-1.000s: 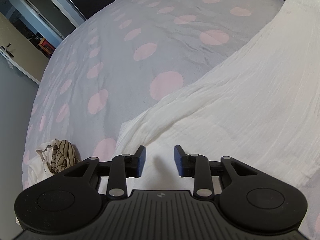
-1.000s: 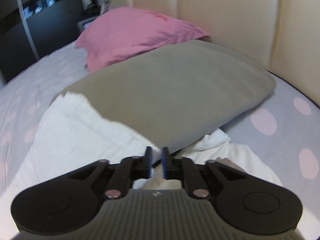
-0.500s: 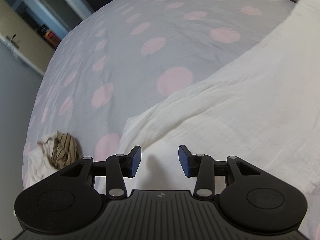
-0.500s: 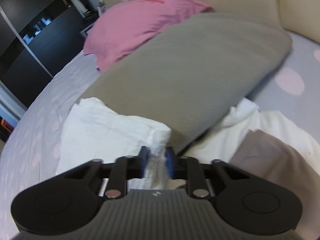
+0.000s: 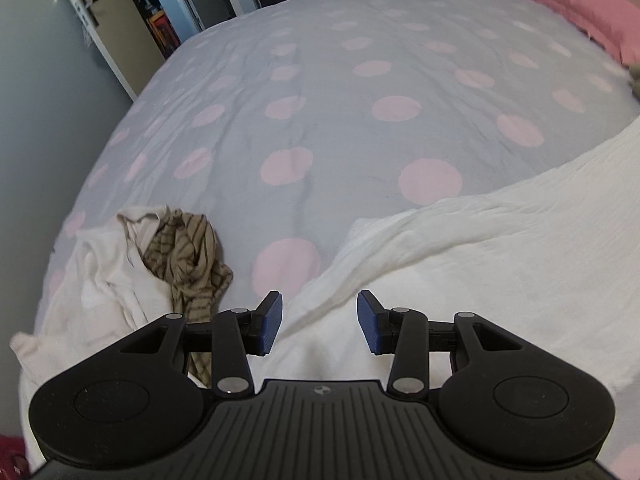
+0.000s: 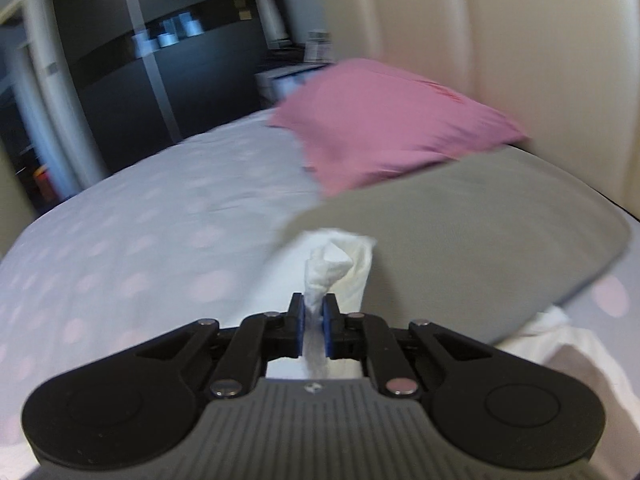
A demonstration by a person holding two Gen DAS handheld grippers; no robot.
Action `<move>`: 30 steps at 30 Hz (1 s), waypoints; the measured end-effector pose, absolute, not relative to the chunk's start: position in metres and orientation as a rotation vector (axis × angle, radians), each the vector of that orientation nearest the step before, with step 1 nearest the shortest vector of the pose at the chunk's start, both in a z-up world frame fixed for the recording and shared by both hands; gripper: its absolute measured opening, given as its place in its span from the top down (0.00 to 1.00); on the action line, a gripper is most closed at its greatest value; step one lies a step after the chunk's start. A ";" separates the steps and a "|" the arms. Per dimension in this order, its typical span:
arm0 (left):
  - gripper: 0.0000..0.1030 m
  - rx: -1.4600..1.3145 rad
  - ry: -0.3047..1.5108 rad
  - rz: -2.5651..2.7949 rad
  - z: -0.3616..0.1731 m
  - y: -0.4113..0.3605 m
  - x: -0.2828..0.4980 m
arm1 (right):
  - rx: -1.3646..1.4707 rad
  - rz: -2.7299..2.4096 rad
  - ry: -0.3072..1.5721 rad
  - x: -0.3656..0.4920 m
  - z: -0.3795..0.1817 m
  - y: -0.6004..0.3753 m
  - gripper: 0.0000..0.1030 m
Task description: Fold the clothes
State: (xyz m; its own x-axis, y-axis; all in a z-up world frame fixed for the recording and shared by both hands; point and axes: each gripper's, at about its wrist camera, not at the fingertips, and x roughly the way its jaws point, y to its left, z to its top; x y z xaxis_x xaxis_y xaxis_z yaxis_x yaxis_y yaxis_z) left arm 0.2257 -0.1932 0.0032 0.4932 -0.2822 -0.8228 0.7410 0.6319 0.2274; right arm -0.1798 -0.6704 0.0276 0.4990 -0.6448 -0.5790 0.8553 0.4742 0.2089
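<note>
White garment lies spread flat on the bed, long axis running from the near edge by the left gripper up toward the pillow end. Right gripper has its jaws just closed down on a bunched corner of it; the pinched cloth sticks up in a twisted peak past the fingertips, at the head end just beside the grey pillow. Left gripper sits about half open, nothing between its pads, directly over the garment's near hem, which lies just below and ahead of it. So the right end is secured and the left is the free one; judging by that, the left needs to drop and pinch the hem straight under it before any fold across the long axis. Bedspread is grey with pink dots, soft, lightly creased. A crumpled pile of other clothes sits near the bed's left edge, apart from the garment. Pink pillow behind the grey one, padded headboard beyond, dark wardrobe and a door across the room.
</note>
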 end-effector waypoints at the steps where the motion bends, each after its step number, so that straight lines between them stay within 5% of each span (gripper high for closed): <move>1: 0.62 0.607 0.843 -0.684 0.005 -0.190 0.223 | 0.501 -0.925 0.464 -0.168 0.034 -0.659 0.90; 13: 0.72 0.402 0.940 -0.856 0.010 -0.159 0.187 | 0.333 -0.466 0.620 -0.045 0.044 -0.489 0.90; 25: 0.72 0.256 1.048 -0.957 -0.001 -0.171 0.178 | 0.150 -0.182 0.976 -0.002 -0.071 -0.350 0.94; 28: 0.69 0.238 1.076 -0.996 -0.004 -0.188 0.172 | 0.149 -0.182 0.982 -0.002 -0.076 -0.339 0.88; 30: 0.58 0.226 1.096 -1.028 -0.007 -0.202 0.166 | 0.179 -0.187 0.976 -0.002 -0.074 -0.335 0.80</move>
